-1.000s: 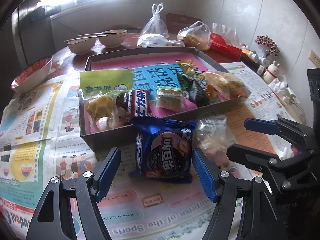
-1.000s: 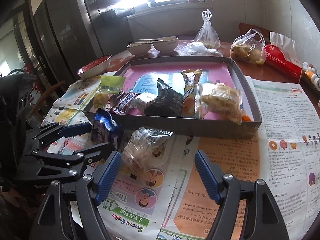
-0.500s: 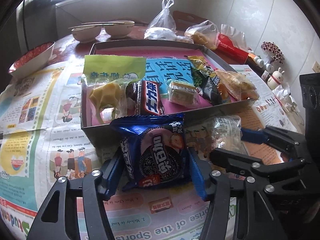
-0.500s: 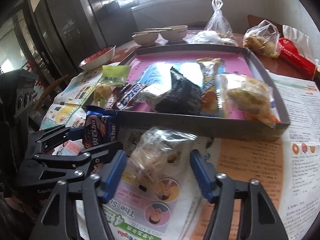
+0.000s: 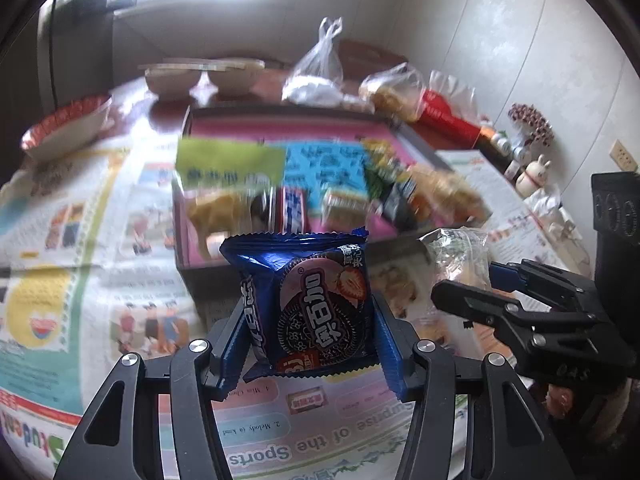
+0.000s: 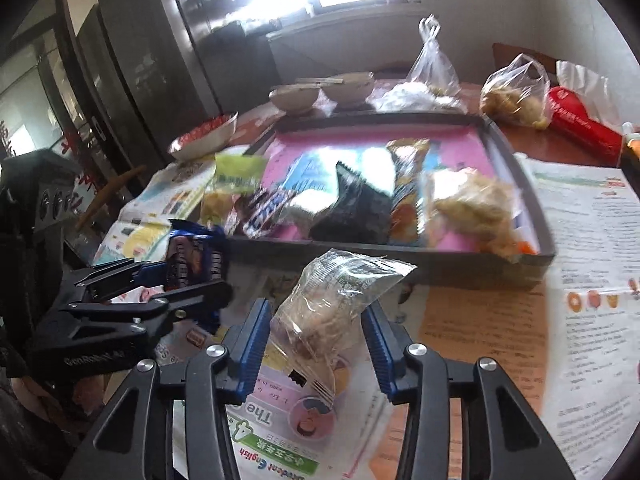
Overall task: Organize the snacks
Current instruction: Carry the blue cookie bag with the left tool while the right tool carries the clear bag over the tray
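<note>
A blue cookie pack (image 5: 304, 288) stands upright between the blue pads of my left gripper (image 5: 308, 320). Its jaws are closing and both pads press the pack's sides, just in front of the grey tray (image 5: 208, 276). A clear bag of pastry (image 6: 340, 296) sits between the pads of my right gripper (image 6: 316, 312). Those jaws are closing too and pinch the bag above the newspaper. The tray (image 6: 400, 252) has a pink lining and holds several snack packs in a row. Each gripper shows in the other's view, side by side.
Newspaper (image 5: 80, 240) covers the table around the tray. Behind the tray stand two bowls (image 6: 320, 88), tied plastic bags (image 6: 432, 64) and a red pack (image 6: 580, 124). A red-rimmed bowl (image 5: 68, 128) sits at the far left. Small figurines (image 5: 532, 172) line the right wall.
Both grippers have closed in on their snacks: the left onto the blue cookie pack, the right onto the clear bag. Both packs now stand up off the newspaper, held between the pads.
</note>
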